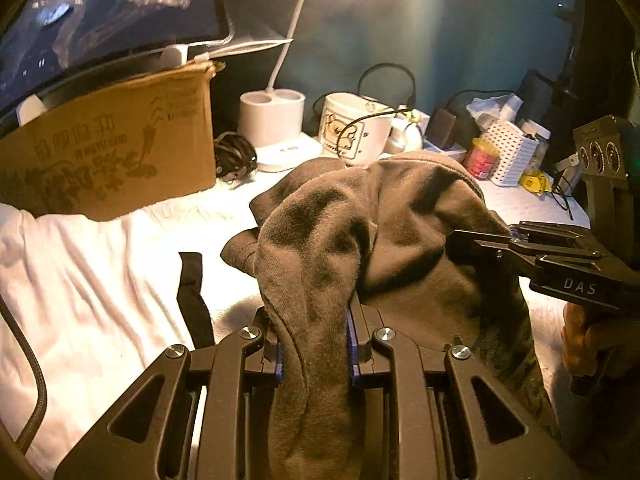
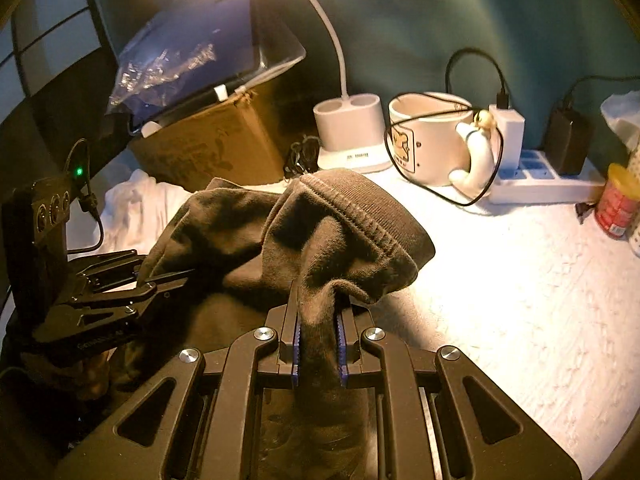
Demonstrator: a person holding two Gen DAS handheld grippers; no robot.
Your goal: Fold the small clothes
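Left wrist view: left claw (image 1: 314, 344) pinches a bunched fold of the brown garment (image 1: 400, 216), blue pads (image 1: 352, 344) pressed on cloth from both sides. The pinched strip runs straight away from the camera, then the garment rises into a hump above the white counter (image 1: 120, 280). At right, the right claw (image 1: 460, 240) comes in sideways and bites the garment's right edge; "DAS" reads on its body. A hand (image 1: 584, 344) grips its handle.

Right wrist view: right claw (image 2: 318, 344) is pinched on another bunched fold, pads tight on cloth. The garment's ribbed hem (image 2: 360, 208) sits at the top of the hump, curving across to the right. Its long axis lies roughly left to right, stretched between the two claws; the middle sags toward the counter. The left claw (image 2: 160, 280) enters at left with a green light (image 2: 79, 171) above it; lettering on its body is too blurred to read.

Behind: a white cloth (image 1: 60, 280) at left, and a cardboard box (image 1: 112, 152) with upside-down printed characters, unreadable. Further back are the lamp (image 2: 348, 128) base, a mug (image 2: 432, 140) with a bear print, a power strip (image 2: 540, 180), a red jar (image 2: 618, 208) and a white basket (image 1: 508, 152).
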